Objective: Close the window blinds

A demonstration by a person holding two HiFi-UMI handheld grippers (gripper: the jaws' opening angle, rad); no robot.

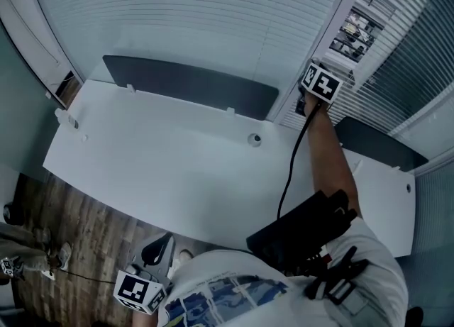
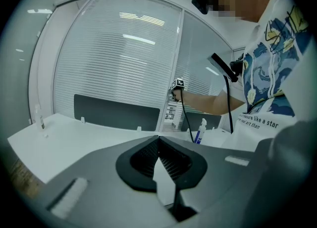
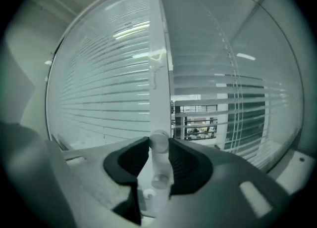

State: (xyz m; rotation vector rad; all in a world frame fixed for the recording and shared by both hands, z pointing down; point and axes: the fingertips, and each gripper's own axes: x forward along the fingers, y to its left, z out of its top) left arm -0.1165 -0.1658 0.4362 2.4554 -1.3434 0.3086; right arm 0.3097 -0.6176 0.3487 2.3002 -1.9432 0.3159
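Note:
White blinds (image 1: 198,13) hang with flat shut slats over the wide left pane. On the pane right of the white post (image 3: 159,73), the slats (image 3: 233,108) stand apart and a building shows through. My right gripper (image 3: 159,140) is raised against that post, shut on the blinds' white tilt wand (image 3: 160,167), which runs down between the pads. From the head view only its marker cube (image 1: 320,82) and my outstretched arm show. My left gripper (image 2: 158,140) hangs low by the desk's front edge (image 1: 152,265), jaws touching at the tips with nothing between them.
A white desk (image 1: 177,169) stands between me and the window, with dark panels (image 1: 191,84) along its back edge and a cable hole (image 1: 254,139). A spray bottle (image 2: 200,132) stands on the desk's right part. A black cable hangs from my right arm.

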